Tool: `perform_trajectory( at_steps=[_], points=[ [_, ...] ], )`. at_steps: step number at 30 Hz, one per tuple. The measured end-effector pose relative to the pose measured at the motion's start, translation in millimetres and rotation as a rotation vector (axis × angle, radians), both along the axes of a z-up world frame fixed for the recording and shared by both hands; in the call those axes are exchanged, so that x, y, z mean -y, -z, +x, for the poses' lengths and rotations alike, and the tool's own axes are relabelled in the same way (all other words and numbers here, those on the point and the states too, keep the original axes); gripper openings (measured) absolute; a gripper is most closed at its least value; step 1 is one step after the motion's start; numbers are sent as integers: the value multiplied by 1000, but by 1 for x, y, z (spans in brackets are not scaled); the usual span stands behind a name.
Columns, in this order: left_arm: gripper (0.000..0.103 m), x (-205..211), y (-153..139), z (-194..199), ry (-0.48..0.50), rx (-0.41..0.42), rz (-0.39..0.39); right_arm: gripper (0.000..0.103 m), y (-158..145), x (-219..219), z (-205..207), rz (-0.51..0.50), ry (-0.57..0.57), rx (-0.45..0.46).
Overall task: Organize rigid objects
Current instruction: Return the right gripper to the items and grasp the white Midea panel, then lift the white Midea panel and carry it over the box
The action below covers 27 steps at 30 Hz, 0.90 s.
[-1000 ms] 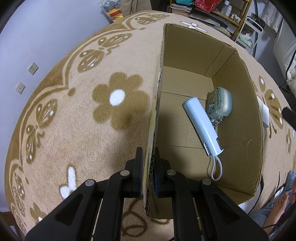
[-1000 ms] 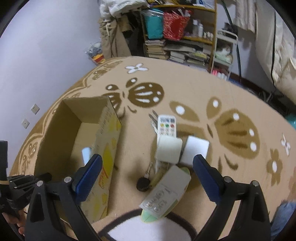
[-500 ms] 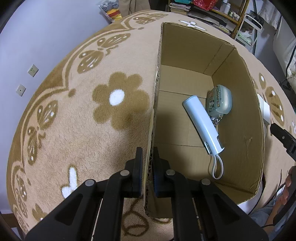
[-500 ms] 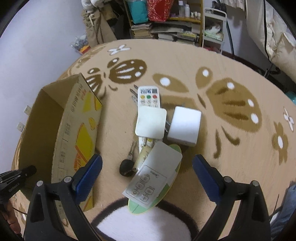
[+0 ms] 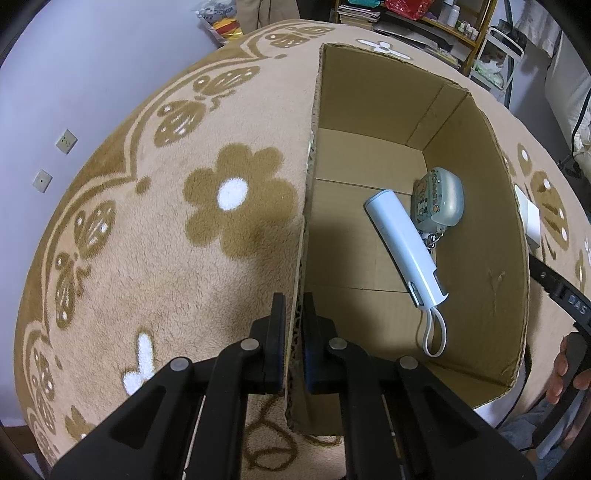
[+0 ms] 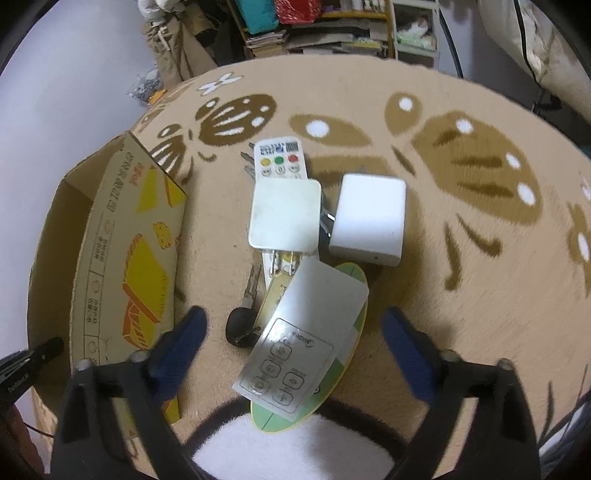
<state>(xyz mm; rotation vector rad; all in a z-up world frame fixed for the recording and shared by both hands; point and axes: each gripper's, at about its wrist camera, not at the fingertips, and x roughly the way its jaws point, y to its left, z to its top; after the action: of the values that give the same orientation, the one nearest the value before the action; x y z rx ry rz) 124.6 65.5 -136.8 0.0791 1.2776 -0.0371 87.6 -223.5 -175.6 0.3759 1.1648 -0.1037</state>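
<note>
My left gripper (image 5: 293, 317) is shut on the near left wall of an open cardboard box (image 5: 308, 206). Inside the box lie a pale blue cylinder with a loop strap (image 5: 406, 247) and a small decorated case with a chain (image 5: 439, 201). My right gripper (image 6: 293, 332) is open and empty above a pile on the rug: a silver remote (image 6: 299, 336) on a green oval (image 6: 352, 280), a square white pad (image 6: 284, 216), a white block (image 6: 367, 219), a white remote with coloured buttons (image 6: 280, 157), and a black key (image 6: 240, 325). The box (image 6: 125, 240) stands left of the pile.
Everything rests on a tan rug with brown flower and butterfly patterns (image 5: 147, 221). Shelves with books and bins (image 6: 314, 26) stand at the far edge. A lilac wall with sockets (image 5: 55, 147) is on the left. A white fluffy patch (image 6: 288, 443) lies under the right gripper.
My right gripper has moved forward and down over the pile, which now looms larger between the fingers. The left gripper keeps its hold on the box wall, barely moving.
</note>
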Motion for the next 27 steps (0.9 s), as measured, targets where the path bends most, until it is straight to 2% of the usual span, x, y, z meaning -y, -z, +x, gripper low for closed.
perform_trajectory(
  at_steps=[1, 3, 5, 10, 14, 16, 27],
  points=[
    [8, 0, 0, 0, 0, -1, 0, 82, 4, 2, 1, 30, 5, -16],
    [8, 0, 0, 1, 0, -1, 0, 78, 11, 5, 2, 81, 22, -38],
    [8, -1, 0, 0, 1, -1, 0, 72, 15, 6, 2, 80, 33, -58],
    [8, -1, 0, 1, 0, -1, -1, 71, 23, 8, 2, 108, 49, -84],
    [8, -1, 0, 0, -2, -1, -4, 70, 25, 3, 6, 64, 63, -86],
    [8, 0, -1, 0, -2, 0, -4, 56, 26, 1, 6, 18, 102, -103],
    [7, 0, -1, 0, -9, 2, -1, 55, 19, -5, 2, -60, 109, -93]
  ],
)
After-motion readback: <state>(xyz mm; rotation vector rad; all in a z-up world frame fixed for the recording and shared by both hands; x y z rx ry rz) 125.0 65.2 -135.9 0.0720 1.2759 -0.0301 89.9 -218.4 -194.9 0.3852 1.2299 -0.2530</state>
